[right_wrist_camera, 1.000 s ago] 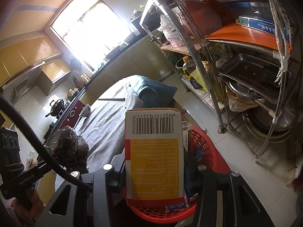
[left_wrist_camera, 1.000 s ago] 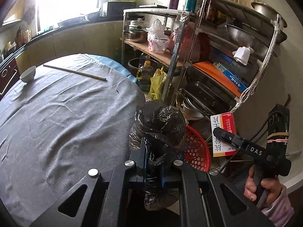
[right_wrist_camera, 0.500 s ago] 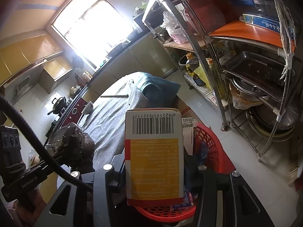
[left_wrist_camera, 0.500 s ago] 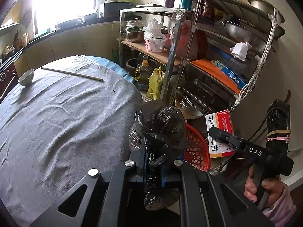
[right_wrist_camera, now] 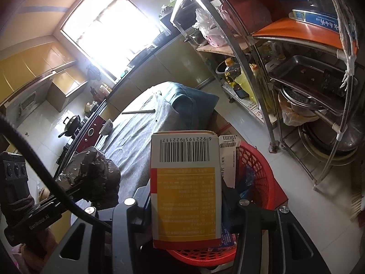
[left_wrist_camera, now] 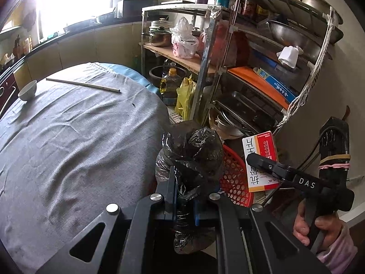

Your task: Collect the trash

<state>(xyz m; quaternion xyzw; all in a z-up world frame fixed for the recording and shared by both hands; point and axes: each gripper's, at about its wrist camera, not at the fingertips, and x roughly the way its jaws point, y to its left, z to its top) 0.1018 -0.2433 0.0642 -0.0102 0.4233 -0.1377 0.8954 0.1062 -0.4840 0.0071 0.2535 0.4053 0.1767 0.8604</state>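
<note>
My left gripper pinches a crumpled black bag; my right gripper clamps a carton above the red basket.

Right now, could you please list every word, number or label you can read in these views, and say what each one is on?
"DAS": on the right gripper.
"6 922195 922117": upside down by the barcode on the yellow and white box.
"GenRobot.AI": on the left gripper; only roughly legible.
Chinese print on the box, on the carton in the red basket and on the blue shelf box: too small to read.
</note>
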